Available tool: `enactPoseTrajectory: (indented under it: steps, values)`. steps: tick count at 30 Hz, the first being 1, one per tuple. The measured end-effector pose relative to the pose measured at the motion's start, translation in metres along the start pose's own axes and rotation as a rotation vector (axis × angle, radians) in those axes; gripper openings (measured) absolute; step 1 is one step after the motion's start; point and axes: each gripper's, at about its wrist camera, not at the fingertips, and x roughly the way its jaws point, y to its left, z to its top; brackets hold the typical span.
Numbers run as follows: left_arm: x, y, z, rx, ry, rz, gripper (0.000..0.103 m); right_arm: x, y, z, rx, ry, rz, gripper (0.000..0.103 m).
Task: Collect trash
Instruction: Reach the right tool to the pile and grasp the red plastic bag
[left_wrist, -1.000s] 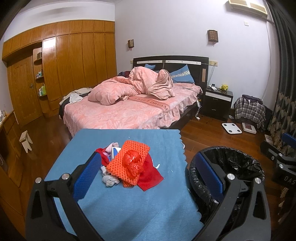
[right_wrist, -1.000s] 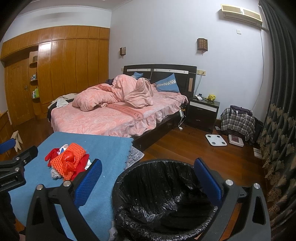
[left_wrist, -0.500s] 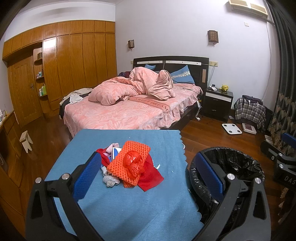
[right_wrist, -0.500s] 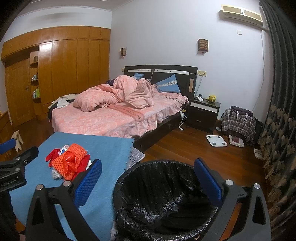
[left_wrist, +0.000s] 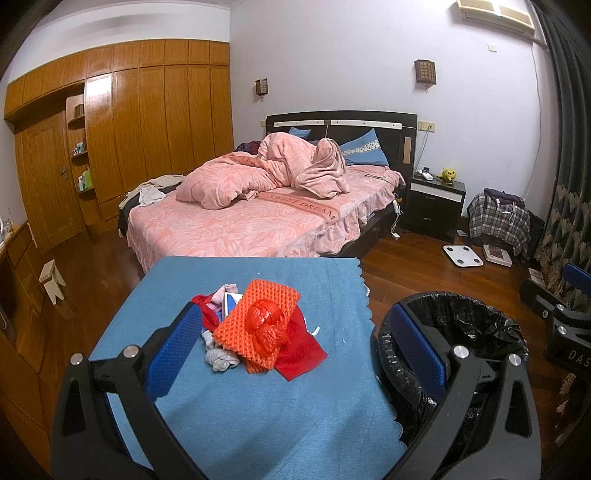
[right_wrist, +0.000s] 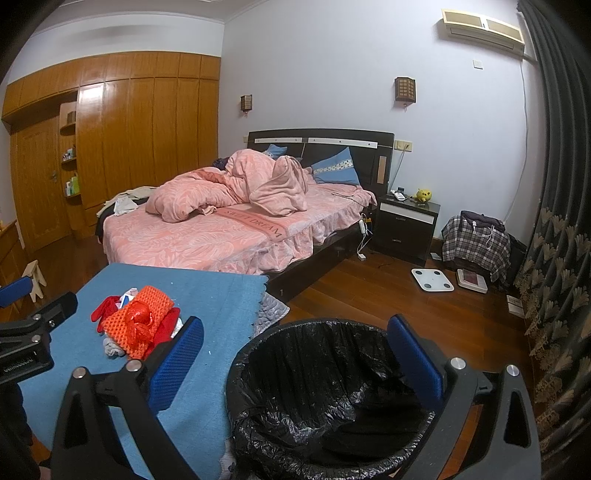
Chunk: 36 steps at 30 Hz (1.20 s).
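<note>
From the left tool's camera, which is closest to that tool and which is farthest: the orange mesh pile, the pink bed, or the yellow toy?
1. Orange mesh pile, on the blue table, just ahead of the left tool.
2. Pink bed, past the table.
3. Yellow toy, on the nightstand, far right by the wall.

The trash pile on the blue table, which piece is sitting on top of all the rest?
The crumpled red plastic bag, shiny and knotted. It rests on the orange knitted mesh, which covers the red cloth and grey sock.
</note>
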Motion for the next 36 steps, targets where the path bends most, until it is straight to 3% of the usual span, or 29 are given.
enactPoseTrajectory:
  steps: [30,36]
  values:
    - [-0.001,0.005,0.001,-0.009,0.005,0.004,0.098,0.009,0.016,0.003,-0.005,0.001,0.031,0.097]
    - [0.019,0.033,-0.009,-0.014,0.022,0.081,0.098,0.033,0.031,-0.003,0.008,0.015,0.063,0.097]
